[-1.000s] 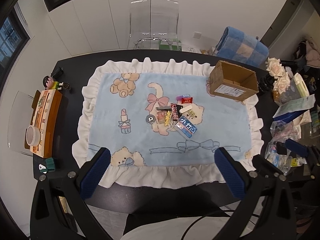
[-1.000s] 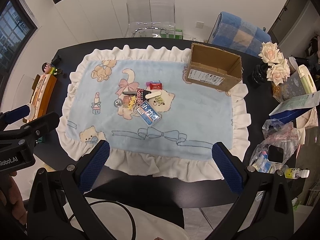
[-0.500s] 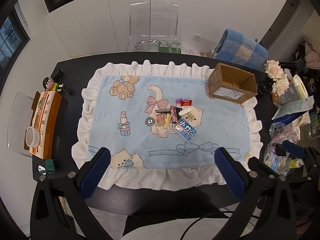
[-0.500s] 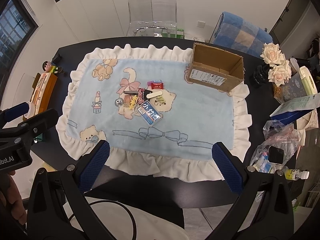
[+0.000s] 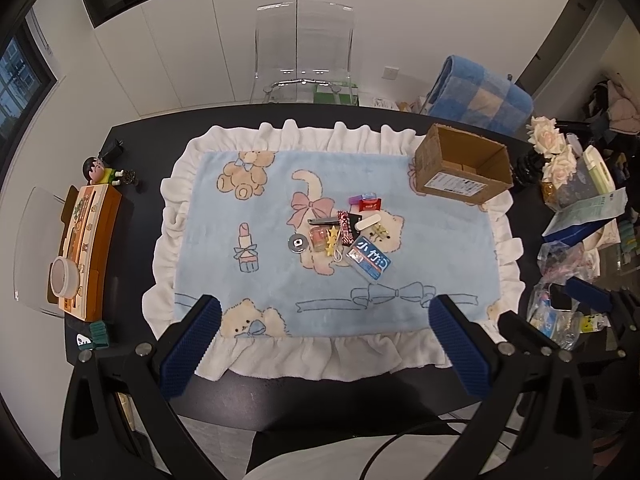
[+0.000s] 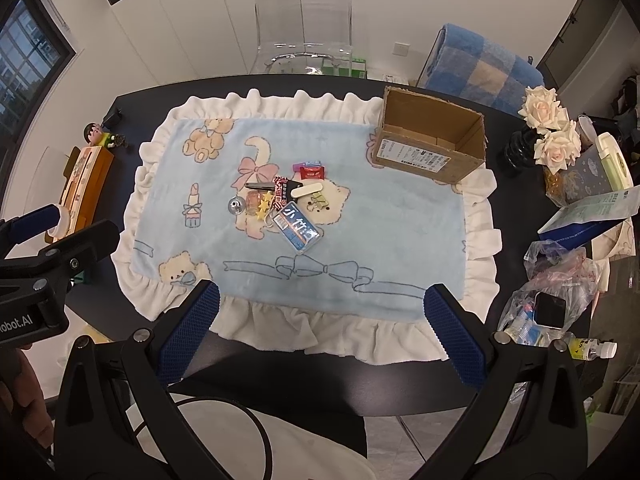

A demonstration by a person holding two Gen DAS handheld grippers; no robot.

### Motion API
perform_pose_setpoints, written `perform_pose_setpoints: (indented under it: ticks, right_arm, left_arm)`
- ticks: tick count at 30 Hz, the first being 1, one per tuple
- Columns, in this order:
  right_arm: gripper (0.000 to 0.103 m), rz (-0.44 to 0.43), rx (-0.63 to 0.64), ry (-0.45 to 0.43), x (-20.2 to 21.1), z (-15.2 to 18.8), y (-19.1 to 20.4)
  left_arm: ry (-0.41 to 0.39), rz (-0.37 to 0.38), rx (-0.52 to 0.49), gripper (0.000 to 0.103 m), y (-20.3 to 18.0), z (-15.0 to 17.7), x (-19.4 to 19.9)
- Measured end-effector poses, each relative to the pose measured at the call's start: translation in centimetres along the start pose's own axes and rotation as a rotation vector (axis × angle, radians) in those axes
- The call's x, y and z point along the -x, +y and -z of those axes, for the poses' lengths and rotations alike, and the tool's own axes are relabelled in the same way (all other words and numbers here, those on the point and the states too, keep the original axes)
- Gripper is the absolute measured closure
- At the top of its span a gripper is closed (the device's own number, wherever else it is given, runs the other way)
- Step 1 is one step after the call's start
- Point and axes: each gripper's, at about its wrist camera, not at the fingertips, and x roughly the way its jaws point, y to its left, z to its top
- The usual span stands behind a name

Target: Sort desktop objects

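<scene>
Your left gripper [image 5: 322,342] and right gripper [image 6: 320,338] hang released, empty; small items [image 5: 346,236] heaped mid-mat [image 5: 440,248]; cardboard box [image 5: 464,172] at its far right corner looks empty.

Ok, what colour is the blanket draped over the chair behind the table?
Blue and beige checks; the blanket shows best in the right wrist view.

From my remote station I count one cardboard box [image 6: 430,142] at the mat's far right corner, one frilled mat [image 6: 400,236] on the tabletop, two roses [image 6: 550,128] near its right edge, and two wide-apart grippers [image 5: 326,350] [image 6: 320,336].
</scene>
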Motion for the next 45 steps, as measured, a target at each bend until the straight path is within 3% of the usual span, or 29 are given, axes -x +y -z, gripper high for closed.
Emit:
perform_pose_setpoints:
  ticks: [26,36,41,45]
  right_arm:
    - [0.0,0.003,0.0,-0.03,0.6,-1.1,-0.5]
    - [0.0,-0.009,0.012,0.014,-2.1,-1.3,-0.6]
    - [0.0,-0.017,-0.003,0.026,-4.8,-1.3,-1.1]
    - [0.0,-0.028,0.004,0.036,-7.3,-1.2,-1.0]
  left_arm:
    - [-0.004,0.003,0.0,0.0,0.4,-0.1,-0.3]
    - [0.001,0.007,0.0,0.0,0.6,0.3,-2.5]
    - [0.028,-0.013,-0.002,0.0,1.0,0.5,-5.3]
    - [0.04,0.021,-0.003,0.0,1.5,0.7,-7.6]
